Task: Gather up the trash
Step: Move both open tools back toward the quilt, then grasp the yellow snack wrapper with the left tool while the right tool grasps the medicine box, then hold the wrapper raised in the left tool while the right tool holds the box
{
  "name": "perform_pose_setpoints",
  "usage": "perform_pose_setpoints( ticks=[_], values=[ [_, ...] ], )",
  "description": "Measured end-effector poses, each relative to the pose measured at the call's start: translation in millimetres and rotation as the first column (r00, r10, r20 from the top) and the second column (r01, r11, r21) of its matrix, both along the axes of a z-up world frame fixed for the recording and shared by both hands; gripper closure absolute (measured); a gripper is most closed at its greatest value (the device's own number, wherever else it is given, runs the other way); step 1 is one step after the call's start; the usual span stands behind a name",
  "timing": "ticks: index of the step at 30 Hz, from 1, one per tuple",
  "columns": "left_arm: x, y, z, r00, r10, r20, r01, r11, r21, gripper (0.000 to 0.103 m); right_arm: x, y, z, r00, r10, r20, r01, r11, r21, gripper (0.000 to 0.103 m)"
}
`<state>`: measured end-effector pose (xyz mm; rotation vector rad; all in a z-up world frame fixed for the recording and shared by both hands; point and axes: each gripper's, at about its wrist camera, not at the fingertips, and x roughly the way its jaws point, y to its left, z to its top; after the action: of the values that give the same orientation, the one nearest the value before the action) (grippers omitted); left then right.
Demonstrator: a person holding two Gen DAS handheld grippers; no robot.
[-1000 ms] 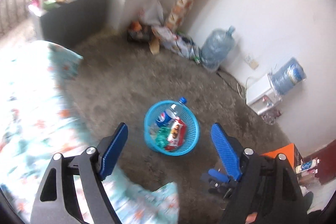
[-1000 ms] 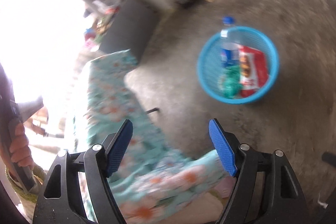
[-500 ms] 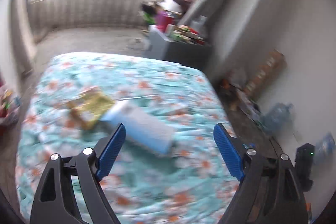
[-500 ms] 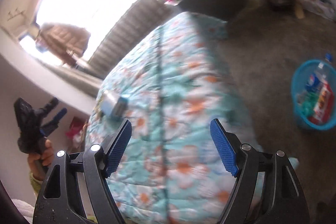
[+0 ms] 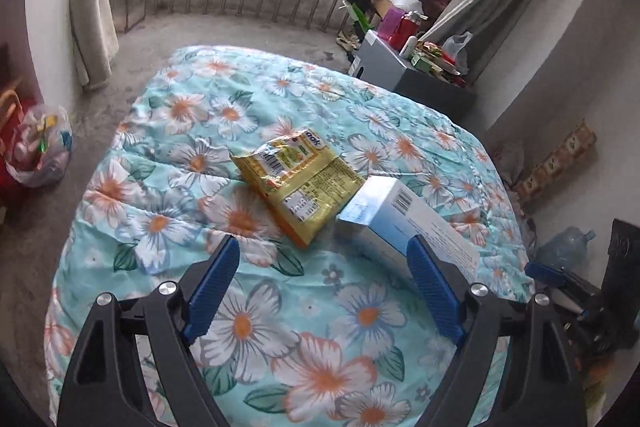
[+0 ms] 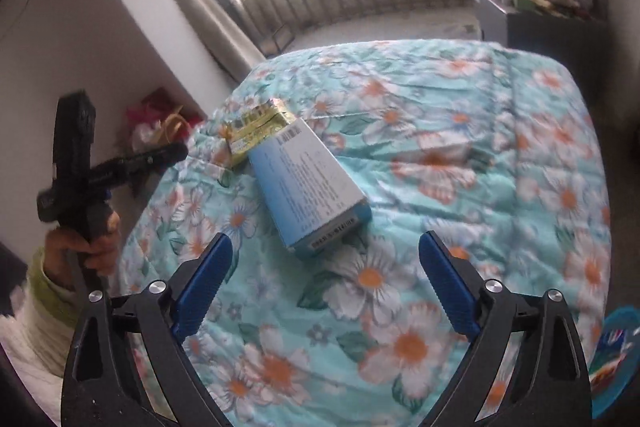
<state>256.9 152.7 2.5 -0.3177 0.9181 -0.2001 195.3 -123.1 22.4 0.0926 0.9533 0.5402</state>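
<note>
A yellow snack wrapper (image 5: 301, 183) lies on the floral bedspread (image 5: 248, 327), overlapping a white-and-blue carton (image 5: 404, 223) to its right. My left gripper (image 5: 320, 287) is open and empty, hovering just short of both. In the right wrist view the carton (image 6: 308, 183) lies ahead with the wrapper (image 6: 256, 131) behind it. My right gripper (image 6: 324, 283) is open and empty, just short of the carton. The blue trash basket (image 6: 616, 355) shows at the lower right edge.
A dark cabinet (image 5: 408, 75) piled with clutter stands beyond the bed. A plastic bag (image 5: 38, 147) sits on the floor at left. A water jug (image 5: 568, 247) stands by the right wall. The left hand-held gripper (image 6: 88, 179) shows at left in the right wrist view.
Both grippers have swung away from the blue basket on the floor to face the bed. The wrapper and carton have come close in front of the open jaws.
</note>
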Motion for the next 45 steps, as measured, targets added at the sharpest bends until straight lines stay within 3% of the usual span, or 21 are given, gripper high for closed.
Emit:
perform_pose_setpoints(
  ticks=[4,8,13,15,19,26,29,33,35,37,39,40,42,45],
  values=[
    [38,33,-28,0.988,0.052,-0.146,-0.081,0.976,-0.201,0.027,29,40,-14,0.992,0.122,0.039,-0.116,0.984,-0.136,0.008],
    [60,48,-56,0.97,0.067,-0.235,-0.138,0.944,-0.301,0.041,50,63,-34,0.981,0.193,0.011,-0.187,0.959,-0.211,0.008],
    [65,48,-64,0.97,0.081,-0.229,-0.157,0.928,-0.338,0.047,63,73,-49,0.976,0.216,-0.016,-0.213,0.943,-0.254,0.008],
    [66,47,-65,0.969,0.095,-0.227,-0.169,0.926,-0.336,0.055,65,75,-55,0.975,0.217,-0.041,-0.22,0.943,-0.251,0.01],
    [69,40,-65,0.972,0.116,-0.205,-0.174,0.94,-0.292,0.076,62,72,-63,0.981,0.181,-0.066,-0.193,0.944,-0.269,0.023],
    [59,18,-47,0.992,0.088,-0.094,-0.105,0.975,-0.196,0.09,34,38,-50,0.992,0.051,-0.112,-0.078,0.967,-0.245,0.026],
    [41,3,-29,0.999,0.041,-0.013,-0.042,0.993,-0.111,0.09,14,12,-48,0.988,-0.037,-0.151,0.004,0.977,-0.212,0.026],
    [5,-25,-1,0.991,-0.062,0.119,0.049,0.993,0.109,0.09,-20,-21,-42,0.972,-0.143,-0.185,0.11,0.978,-0.179,0.027],
    [-24,-46,13,0.965,-0.163,0.204,0.1,0.952,0.289,0.09,-39,-36,-38,0.961,-0.19,-0.199,0.16,0.974,-0.159,0.027],
    [-55,-69,20,0.926,-0.294,0.239,0.158,0.873,0.461,0.09,-54,-49,-34,0.951,-0.232,-0.206,0.206,0.968,-0.142,0.027],
    [-82,-88,17,0.886,-0.41,0.215,0.23,0.793,0.564,0.089,-72,-65,-29,0.933,-0.289,-0.214,0.266,0.955,-0.13,0.027],
    [-96,-98,12,0.866,-0.465,0.185,0.278,0.754,0.595,0.089,-78,-68,-29,0.926,-0.311,-0.215,0.289,0.949,-0.127,0.027],
    [-117,-110,0,0.835,-0.537,0.12,0.366,0.705,0.607,0.087,-94,-80,-27,0.908,-0.358,-0.217,0.338,0.933,-0.124,0.027],
    [-140,-122,-17,0.802,-0.595,0.057,0.472,0.689,0.551,0.087,-113,-88,-29,0.888,-0.402,-0.222,0.383,0.915,-0.126,0.027]
  ],
)
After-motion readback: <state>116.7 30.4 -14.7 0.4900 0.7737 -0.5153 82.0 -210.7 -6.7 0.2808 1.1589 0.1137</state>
